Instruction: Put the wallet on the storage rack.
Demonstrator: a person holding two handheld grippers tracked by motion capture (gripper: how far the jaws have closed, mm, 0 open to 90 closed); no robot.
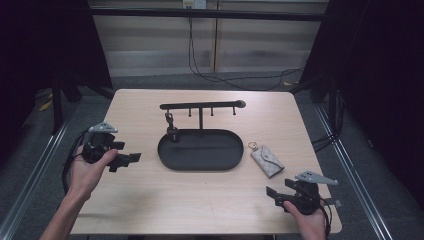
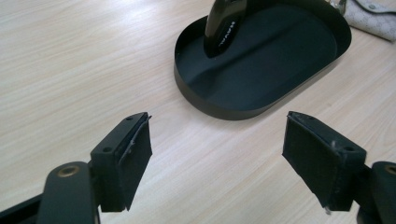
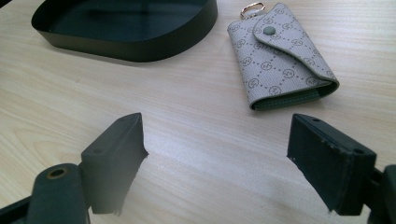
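The right tongs (image 1: 278,195) are hovering low over the near right part of the tabletop (image 1: 150,200), jaws spread wide and gripping nothing. In the right gripper view they are pointing toward the patterned key pouch (image 3: 280,56), which is lying flat just beyond the jaws, snap flap up, its gold ring (image 3: 252,7) pointing away toward the black oval tray (image 3: 126,28). The pouch is sitting just beside the tray's right end, not touching it.

The left tongs (image 1: 126,160) are also gaping empty, facing the tray from the left. A dark key fob (image 2: 223,25) is hanging from the leftmost peg of the hanger bar (image 1: 202,105), its lower end resting in the tray.

The likely job is hanging the pouch by its ring. The risks look plain: the pouch is thin and flat, so the jaws may be scraping the tabletop and pushing it away rather than pinching it. A grip on the flap could be popping the snap. The small ring may be missing a peg, or the stand could be tipping if nudged.
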